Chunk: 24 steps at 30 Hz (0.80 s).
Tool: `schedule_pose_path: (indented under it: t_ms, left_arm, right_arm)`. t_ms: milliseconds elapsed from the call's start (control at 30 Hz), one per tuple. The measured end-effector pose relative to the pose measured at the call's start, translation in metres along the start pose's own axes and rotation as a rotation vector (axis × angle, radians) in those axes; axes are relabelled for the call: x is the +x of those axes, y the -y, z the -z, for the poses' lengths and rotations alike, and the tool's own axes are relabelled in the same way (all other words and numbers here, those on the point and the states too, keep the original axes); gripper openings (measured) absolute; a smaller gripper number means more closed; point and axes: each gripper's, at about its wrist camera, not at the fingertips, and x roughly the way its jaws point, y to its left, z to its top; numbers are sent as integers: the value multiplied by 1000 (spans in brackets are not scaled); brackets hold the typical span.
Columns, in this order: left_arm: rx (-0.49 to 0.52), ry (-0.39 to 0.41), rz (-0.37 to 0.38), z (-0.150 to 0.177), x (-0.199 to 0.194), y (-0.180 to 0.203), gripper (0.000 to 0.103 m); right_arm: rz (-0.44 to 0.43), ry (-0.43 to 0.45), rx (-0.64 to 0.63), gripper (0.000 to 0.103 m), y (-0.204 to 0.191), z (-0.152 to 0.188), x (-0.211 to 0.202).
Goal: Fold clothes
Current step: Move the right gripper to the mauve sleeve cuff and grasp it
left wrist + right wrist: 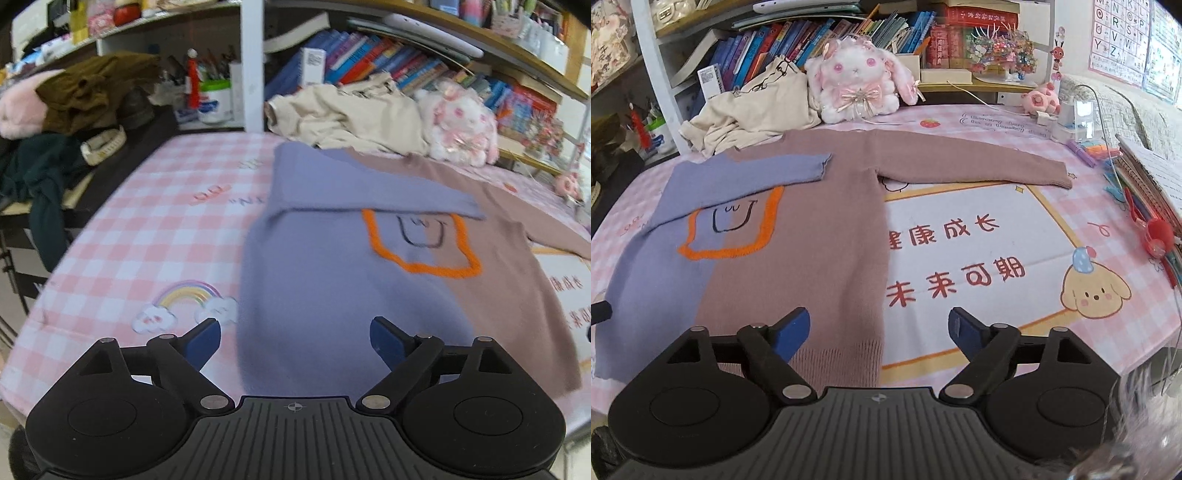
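Two claws hang over the worktop [1052, 122], both spread wide with nothing between their blue pads. The left claw [295, 338] sits above the lilac half of the sweater [798, 236], near its lower edge, and the right claw [879, 332] hovers by the mauve half's ribbed hem, one pad over the knit and the other over the printed mat [979, 258].

The sweater lies flat on the pink checked cloth, lilac on one side and mauve on the other, with an orange outlined patch [731, 229] on the chest. Its lilac sleeve [750, 177] is folded across the chest and covers the top of that patch. The mauve sleeve [971, 166] stretches straight out to the side over the cloth.

Behind the sweater, a cream garment [753, 110] is heaped against the bookshelf, just beside a white and pink plush rabbit [857, 85]
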Motion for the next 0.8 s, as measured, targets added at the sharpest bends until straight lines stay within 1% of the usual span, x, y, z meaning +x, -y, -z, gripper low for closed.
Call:
schedule_pose_path:
  t_ms: [67, 100, 167, 267, 433, 667, 800]
  left_arm:
    - [18, -12, 14, 4, -1, 4, 91]
    - [32, -12, 19, 5, -1, 6, 92]
    - [50, -11, 28, 6, -2, 9, 94]
    - [61, -2, 43, 6, -3, 12, 95]
    - [85, -15, 63, 5, 1, 19, 95]
    - [119, -23, 69, 0, 7, 31, 95]
    - [119, -27, 73, -3, 12, 40, 95]
  right_arm:
    - [3, 0, -7, 89, -2, 3, -2]
    - [5, -1, -10, 90, -3, 4, -3]
    - [10, -3, -14, 90, -4, 5, -5]
    - [17, -6, -21, 90, -6, 8, -9]
    - [31, -12, -24, 90, -6, 11, -11]
    - [40, -17, 2, 90, 4, 9, -7]
    - [35, -21, 0, 90, 11, 5, -1]
